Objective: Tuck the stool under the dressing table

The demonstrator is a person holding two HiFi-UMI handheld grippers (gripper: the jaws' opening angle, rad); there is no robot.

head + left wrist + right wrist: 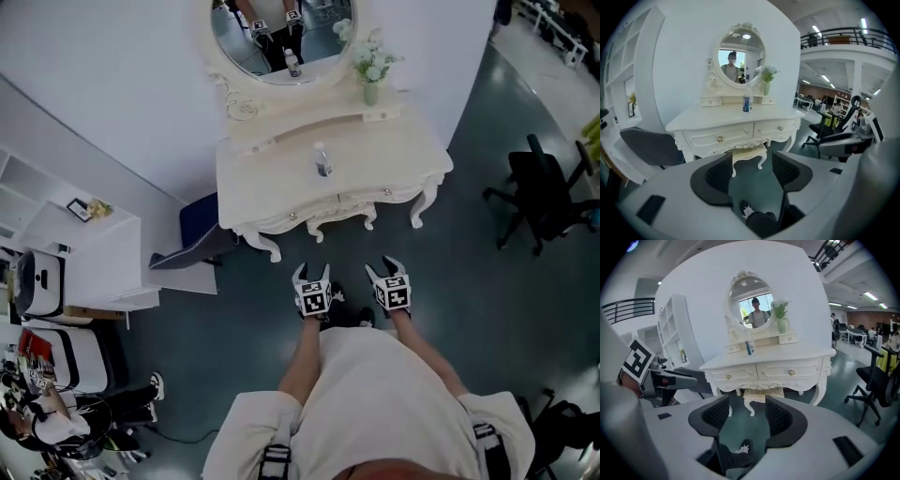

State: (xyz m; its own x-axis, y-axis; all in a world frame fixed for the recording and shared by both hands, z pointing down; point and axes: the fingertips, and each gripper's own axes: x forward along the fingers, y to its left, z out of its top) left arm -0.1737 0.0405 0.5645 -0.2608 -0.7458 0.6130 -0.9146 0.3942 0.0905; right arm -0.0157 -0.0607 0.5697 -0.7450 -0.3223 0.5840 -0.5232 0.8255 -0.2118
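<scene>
- Left gripper [751,161] is released, its jaws wide apart with nothing between them but open floor [754,187]; it hangs in front of the dressing table [708,123], well apart from it, pointing at the drawers
- Right gripper [746,404] is the same; jaws spread, holding nothing, level with the left one and just beside it, also in front of the dressing table
- Stool [749,152] stands under the dressing table, between its front legs; its pale seat sits just below the carved drawer front, and two curved legs show beneath; from my head view it is hidden by the tabletop, which I take to mean it is well in
- Step in hand, as I judge it: the tucking looks done, and I stand clear of the dressing table with both tools free
- Next move, as I judge it, calls for little; a look to see whether the seat's front edge lies behind the drawer line; if it does not, I would lower both grippers to that edge and push straight towards the wall behind the dressing table, evenly, so the stool does not skew against a table leg
- Bottle [322,162] stands on top of the dressing table near its middle; a hard shove below could rock it, so I would keep any push gentle
</scene>
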